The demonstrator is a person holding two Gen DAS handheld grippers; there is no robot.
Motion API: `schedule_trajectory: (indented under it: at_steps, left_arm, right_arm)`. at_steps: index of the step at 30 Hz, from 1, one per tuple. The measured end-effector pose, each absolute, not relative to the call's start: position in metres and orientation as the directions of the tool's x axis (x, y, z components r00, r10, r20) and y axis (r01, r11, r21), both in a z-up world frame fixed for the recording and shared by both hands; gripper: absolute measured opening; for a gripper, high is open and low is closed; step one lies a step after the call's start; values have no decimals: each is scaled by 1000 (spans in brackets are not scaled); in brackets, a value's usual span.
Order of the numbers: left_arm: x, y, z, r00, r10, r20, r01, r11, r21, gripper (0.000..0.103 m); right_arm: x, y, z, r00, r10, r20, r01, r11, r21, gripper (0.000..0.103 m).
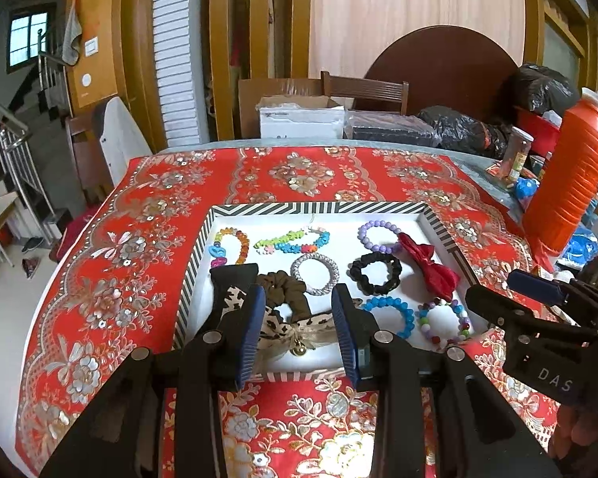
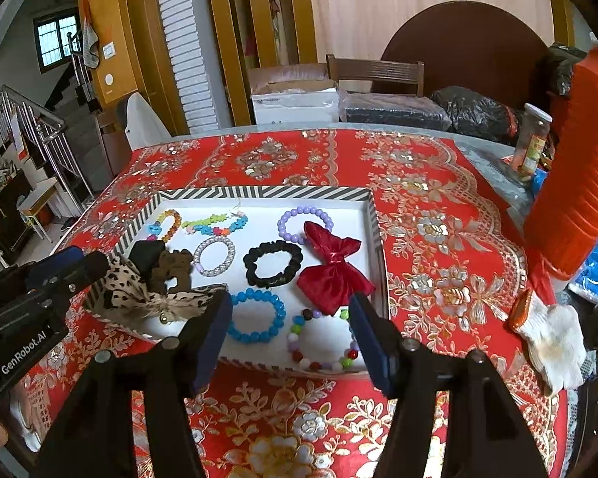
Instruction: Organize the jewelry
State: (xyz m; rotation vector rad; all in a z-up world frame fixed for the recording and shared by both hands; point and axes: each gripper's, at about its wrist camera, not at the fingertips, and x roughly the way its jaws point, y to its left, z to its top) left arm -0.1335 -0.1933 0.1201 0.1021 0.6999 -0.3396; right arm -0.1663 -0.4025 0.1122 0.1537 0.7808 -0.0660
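left gripper (image 1: pixel 299 326): jaws wide, empty, over leopard bow (image 1: pixel 287 328)
right gripper (image 2: pixel 291 338): wide, empty
risk: bow overlaps brown scrunchie (image 1: pixel 285 285); grab likely drags both across tray (image 1: pixel 319 208)

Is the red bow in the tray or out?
In. The red bow lies inside the striped tray, beside the black scrunchie.

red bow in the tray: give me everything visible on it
The red bow looks like shiny satin fabric: two puffed loops gathered at a narrow tied centre, lying flat and skewed on the white floor of the striped tray, towards its right side. Its upper loop overlaps the purple bead bracelet. The black scrunchie lies just left, contact unclear. Neither claw touches it.
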Motion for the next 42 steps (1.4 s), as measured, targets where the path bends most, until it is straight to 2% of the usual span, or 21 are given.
schedule_trajectory:
  at_steps: [42]
  left_arm:
    - [-145,-193,119,740,-228,-633,314,949,25,34]
  right_arm:
    - [-180,-400,110,701,8,-713,96,990,106,68]
